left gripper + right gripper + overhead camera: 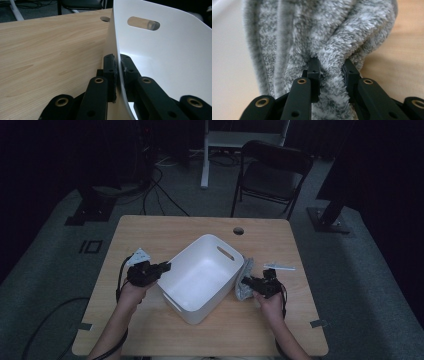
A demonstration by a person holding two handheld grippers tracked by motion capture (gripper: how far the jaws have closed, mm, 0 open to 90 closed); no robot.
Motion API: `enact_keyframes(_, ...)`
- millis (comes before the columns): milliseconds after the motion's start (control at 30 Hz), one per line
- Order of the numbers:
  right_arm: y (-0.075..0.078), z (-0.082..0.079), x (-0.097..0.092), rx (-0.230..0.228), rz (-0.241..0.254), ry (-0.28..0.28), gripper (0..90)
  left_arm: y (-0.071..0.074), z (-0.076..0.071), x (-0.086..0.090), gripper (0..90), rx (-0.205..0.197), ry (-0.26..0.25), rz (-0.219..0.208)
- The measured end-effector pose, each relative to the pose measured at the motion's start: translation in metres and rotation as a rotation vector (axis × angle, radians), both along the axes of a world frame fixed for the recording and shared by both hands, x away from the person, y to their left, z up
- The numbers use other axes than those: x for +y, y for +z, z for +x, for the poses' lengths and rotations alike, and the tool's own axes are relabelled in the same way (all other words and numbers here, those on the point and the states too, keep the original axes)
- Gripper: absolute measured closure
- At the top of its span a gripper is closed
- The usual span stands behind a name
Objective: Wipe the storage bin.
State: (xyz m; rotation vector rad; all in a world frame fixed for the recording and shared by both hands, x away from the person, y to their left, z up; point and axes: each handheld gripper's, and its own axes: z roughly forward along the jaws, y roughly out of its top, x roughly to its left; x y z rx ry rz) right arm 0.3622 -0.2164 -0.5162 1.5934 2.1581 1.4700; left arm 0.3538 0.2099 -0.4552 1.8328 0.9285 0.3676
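Between my right jaws sits a fold of the towel (332, 50), grey and fluffy, bunched into thick ridges; it lies on the table (150, 235) against the bin's right wall, and my right gripper (251, 282) pinches it firmly. No writing or label can be read on it. Its far end is cut off in the right gripper view. Left of it stands the white bin (202, 275), smooth, with a slot handle, tilted on the wood. My left gripper (118, 67) clamps its thin near wall, jaws almost together. Beyond the table, a dark chair (272, 172) is hard to make out.
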Motion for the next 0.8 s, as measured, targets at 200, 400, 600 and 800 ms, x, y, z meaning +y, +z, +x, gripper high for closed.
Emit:
enact_keyframes(200,-0.017,0.006,0.001,0.078,-0.001,-0.004,73.8,0.000,0.001,0.000,84.2,0.000,0.000,-0.001)
enact_keyframes(400,0.011,-0.006,-0.007,0.008,0.060,-0.003,73.7,0.000,0.001,0.000,84.2,0.001,-0.002,-0.002)
enact_keyframes(600,0.055,-0.026,-0.013,-0.134,0.146,0.021,73.6,0.000,0.001,0.000,84.2,0.006,-0.002,0.002)
enact_keyframes(800,0.053,-0.026,0.001,-0.154,0.097,0.033,73.5,0.000,0.001,0.000,84.1,0.006,-0.004,-0.002)
